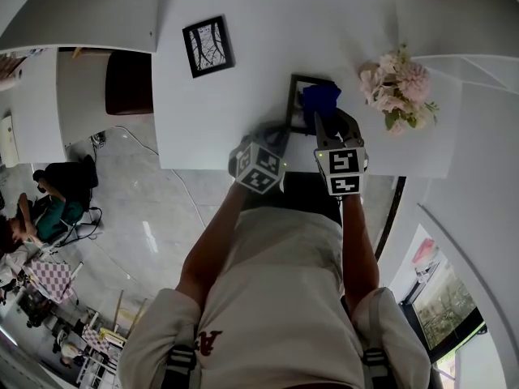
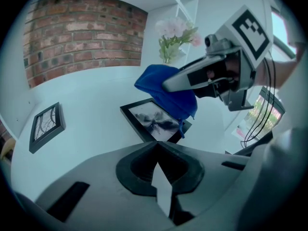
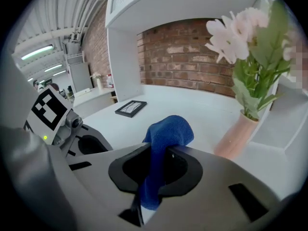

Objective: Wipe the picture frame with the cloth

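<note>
A black picture frame point(image 1: 298, 102) with a dark ink print point(image 2: 155, 121) lies flat on the white table point(image 1: 243, 112). My right gripper point(image 1: 323, 121) is shut on a blue cloth point(image 3: 166, 134), which bunches out past the jaw tips. Seen from the left gripper view, the cloth point(image 2: 169, 91) hangs over the frame's far right part, held there by the right gripper point(image 2: 167, 86). My left gripper point(image 2: 158, 147) stays just short of the frame's near edge, jaws shut with nothing between them. In the head view, the left gripper point(image 1: 274, 134) is beside the frame's left side.
A second black frame point(image 1: 209, 45) lies further left on the table point(image 2: 47, 125). Pink flowers point(image 1: 401, 87) in a pink vase point(image 3: 239, 136) stand close to the right of the cloth. A brown chair point(image 1: 128, 82) sits off the table's left edge.
</note>
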Demonstrator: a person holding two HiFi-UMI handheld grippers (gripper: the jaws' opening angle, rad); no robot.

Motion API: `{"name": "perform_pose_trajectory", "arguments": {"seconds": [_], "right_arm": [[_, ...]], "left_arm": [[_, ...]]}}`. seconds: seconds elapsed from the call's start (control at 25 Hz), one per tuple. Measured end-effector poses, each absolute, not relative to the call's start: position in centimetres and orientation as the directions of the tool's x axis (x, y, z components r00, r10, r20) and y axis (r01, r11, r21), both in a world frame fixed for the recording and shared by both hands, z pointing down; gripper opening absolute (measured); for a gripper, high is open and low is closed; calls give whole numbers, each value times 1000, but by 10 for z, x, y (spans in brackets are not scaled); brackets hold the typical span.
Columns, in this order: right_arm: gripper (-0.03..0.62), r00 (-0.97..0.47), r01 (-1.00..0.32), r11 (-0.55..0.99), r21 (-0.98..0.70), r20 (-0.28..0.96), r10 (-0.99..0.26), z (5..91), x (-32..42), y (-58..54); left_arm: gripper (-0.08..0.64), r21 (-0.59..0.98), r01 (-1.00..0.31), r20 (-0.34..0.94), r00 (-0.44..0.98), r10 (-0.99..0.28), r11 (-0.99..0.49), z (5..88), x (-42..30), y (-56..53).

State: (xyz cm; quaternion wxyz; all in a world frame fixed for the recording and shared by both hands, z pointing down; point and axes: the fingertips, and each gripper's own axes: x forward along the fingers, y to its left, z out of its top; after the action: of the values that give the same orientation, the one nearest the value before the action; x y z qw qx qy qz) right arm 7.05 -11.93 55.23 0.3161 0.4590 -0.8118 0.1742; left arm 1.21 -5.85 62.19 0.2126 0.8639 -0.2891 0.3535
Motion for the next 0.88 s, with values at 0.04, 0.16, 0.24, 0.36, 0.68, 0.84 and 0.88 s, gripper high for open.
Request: {"name": "perform_pose_trajectory", "arguments": {"seconds": [0.04, 0.16, 0.24, 0.36, 0.68, 0.84, 0.88], "right_arm": [[35, -390, -850, 527, 0, 673, -628, 555, 65, -121], [35, -416, -835, 550, -20, 676, -609, 563, 49, -125], [35, -429, -828, 559, -35, 681, -594, 571, 40, -127], [35, -444, -819, 571, -54, 690, -571, 581, 29, -126], [35, -465, -818, 567, -101, 696, -547, 600, 15, -127], [35, -460, -816, 571, -95, 704, -541, 606, 16, -127], [35, -460, -815, 571, -94, 705, -540, 607, 17, -127]], "left_arm": [[-2, 162, -650, 734, 583, -349, -743, 622, 12, -59], [-2, 160, -650, 735, 581, -350, -743, 621, 12, -59], [-2, 159, -651, 736, 579, -351, -742, 621, 12, -59], [-1, 159, -653, 737, 577, -351, -740, 622, 12, -59], [-1, 157, -660, 737, 573, -358, -734, 621, 11, -59], [-2, 155, -664, 738, 570, -360, -732, 621, 11, -59], [-2, 156, -665, 738, 570, -361, -730, 621, 11, -59]]}}
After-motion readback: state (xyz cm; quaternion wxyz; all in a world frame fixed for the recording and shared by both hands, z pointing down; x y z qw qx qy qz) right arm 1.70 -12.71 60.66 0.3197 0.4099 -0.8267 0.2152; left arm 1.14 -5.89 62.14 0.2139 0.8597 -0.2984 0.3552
